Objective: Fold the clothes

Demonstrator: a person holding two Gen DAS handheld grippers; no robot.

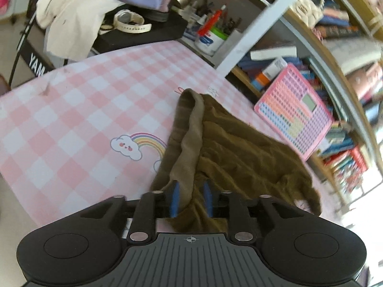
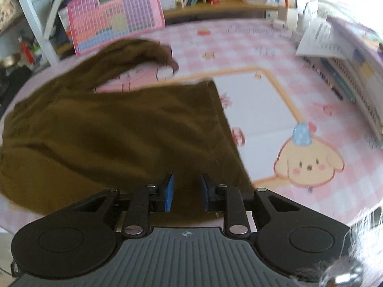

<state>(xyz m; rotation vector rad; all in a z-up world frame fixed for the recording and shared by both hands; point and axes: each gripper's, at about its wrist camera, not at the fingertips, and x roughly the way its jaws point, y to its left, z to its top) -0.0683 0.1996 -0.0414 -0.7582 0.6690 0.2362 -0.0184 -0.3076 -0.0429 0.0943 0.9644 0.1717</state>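
Note:
An olive-brown garment (image 1: pixel 239 148) lies rumpled on the pink checked table mat (image 1: pixel 83 100), with a lighter hem band running up its left side. My left gripper (image 1: pixel 191 189) sits low over the garment's near edge. Its blue pads (image 1: pixel 176 196) stand apart, and a fold of the hem band runs loosely between them. In the right wrist view the same garment (image 2: pixel 119 131) is spread flatter over the mat (image 2: pixel 263 110), one sleeve curling toward the back. My right gripper (image 2: pixel 186 186) hovers at its near right corner. Its pads (image 2: pixel 169 191) are apart, with cloth lying under the gap.
A pink button board (image 1: pixel 294 112) (image 2: pixel 115 14) leans against bookshelves (image 1: pixel 335 35) at the table's far edge. A cup of pens (image 1: pixel 210 38) and a black case draped with cream cloth (image 1: pixel 69 19) stand beyond the mat. Papers and books (image 2: pixel 320 38) line the right side.

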